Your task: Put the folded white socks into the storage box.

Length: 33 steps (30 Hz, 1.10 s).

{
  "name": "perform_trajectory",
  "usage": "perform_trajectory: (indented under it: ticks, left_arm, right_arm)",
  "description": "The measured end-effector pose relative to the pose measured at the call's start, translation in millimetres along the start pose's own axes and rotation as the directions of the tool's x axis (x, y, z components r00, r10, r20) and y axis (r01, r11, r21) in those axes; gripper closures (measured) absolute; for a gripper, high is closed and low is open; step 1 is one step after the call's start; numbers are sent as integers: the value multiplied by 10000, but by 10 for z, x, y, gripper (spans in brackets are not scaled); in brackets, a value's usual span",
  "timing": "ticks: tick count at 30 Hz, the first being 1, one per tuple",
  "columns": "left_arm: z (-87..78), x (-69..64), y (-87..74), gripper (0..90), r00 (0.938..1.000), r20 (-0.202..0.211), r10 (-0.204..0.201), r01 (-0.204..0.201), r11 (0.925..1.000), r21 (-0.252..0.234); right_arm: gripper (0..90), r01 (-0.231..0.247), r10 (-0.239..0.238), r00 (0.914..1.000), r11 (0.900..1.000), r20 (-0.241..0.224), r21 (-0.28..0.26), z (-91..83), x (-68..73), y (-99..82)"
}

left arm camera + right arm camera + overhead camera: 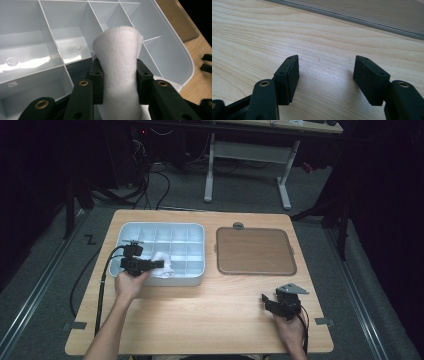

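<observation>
My left claw (120, 77) holds a white cloth (120, 62). The two pads press on it from both sides, so the claw is only partly closed, with the cloth filling the gap between them. The cloth is soft and a little fuzzy, like towel or felt. It is rolled or folded into a thick bundle that stands up past the pads, with a rounded top edge. It looks clean and has no pattern.

The cloth hangs over the pale blue-grey divided tray (197, 279), at the near row of compartments, a little left of the tray's middle. In the left gripper view I cannot tell if its lower end touches the tray floor. The tray compartments around it have thin walls and a shiny bottom.

My right claw (325, 72) is wide open and holds nothing. It rests low over the wooden desk (200, 310), right of the tray and in front of the flat brown lid (255, 251).
</observation>
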<state>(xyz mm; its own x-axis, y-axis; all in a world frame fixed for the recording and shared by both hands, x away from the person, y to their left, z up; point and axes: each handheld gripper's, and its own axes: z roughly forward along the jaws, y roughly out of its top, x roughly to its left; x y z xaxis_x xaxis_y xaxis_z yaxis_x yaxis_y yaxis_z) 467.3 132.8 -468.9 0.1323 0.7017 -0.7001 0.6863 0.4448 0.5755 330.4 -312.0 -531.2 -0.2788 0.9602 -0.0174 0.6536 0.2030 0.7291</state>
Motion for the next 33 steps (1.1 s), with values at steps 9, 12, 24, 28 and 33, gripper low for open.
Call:
perform_trajectory:
  ticks: [9,12,24,28,33]
  left_arm:
    - [70,2,-60,666,9954,-503,817,-811,9966,134]
    - [95,12,-77,665,9941,-592,911,-901,9958,189]
    - [134,21,-139,669,9827,-975,1577,-1558,9874,275]
    - [154,20,-156,671,9777,-1149,1756,-1729,9844,335]
    - [181,14,-188,673,9679,-1371,2104,-2064,9775,428]
  right_arm:
    - [382,14,-14,10000,10000,-10,-1,0,1,0]
    - [382,17,-17,10000,10000,-15,0,0,1,0]
    - [382,32,-32,10000,10000,-20,-2,0,3,-1]
    - [382,17,-17,10000,10000,-22,1,-1,5,-1]
    - [382,46,-46,10000,10000,-28,-2,0,5,-1]
